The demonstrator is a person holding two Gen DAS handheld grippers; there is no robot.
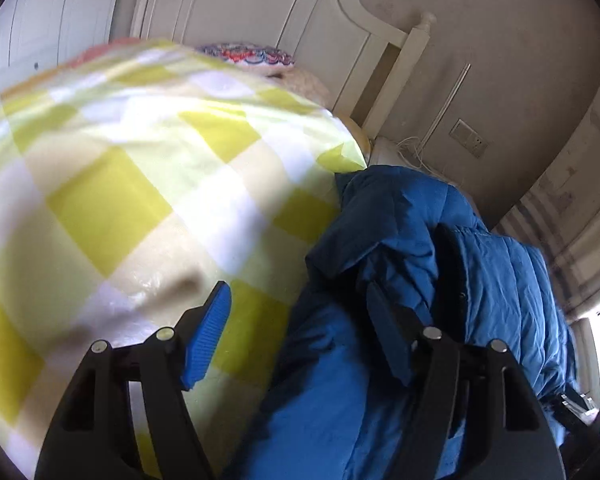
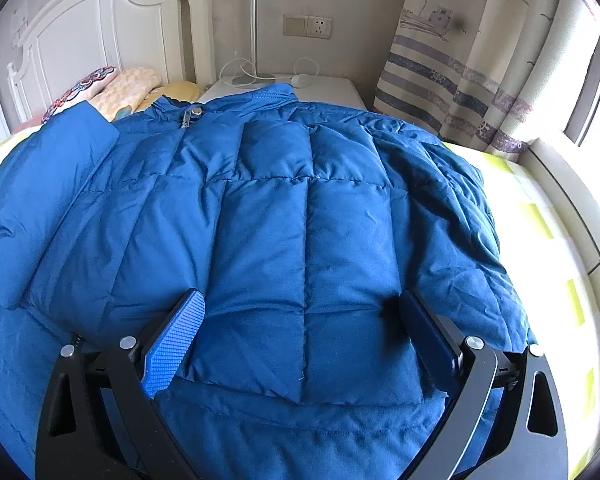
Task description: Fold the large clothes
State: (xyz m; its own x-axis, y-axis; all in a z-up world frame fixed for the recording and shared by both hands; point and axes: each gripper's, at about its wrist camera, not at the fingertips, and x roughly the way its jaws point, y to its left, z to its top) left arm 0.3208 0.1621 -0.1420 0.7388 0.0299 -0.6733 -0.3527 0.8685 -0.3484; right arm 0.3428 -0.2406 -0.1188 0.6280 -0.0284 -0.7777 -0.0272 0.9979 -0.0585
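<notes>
Two pillows [image 2: 112, 88] lie beyond blue jacket [image 2: 260, 220].

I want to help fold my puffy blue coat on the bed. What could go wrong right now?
1. The puffy blue quilted jacket looks slippery and thick, so a fold may spring back open once let go.
2. The left gripper is open over the jacket's bunched edge, beside the yellow-and-white checked bedsheet. It might pinch the sheet too.
3. The right gripper is open, its fingers on the fabric without clamping, so the jacket could slide when pulled.
</notes>
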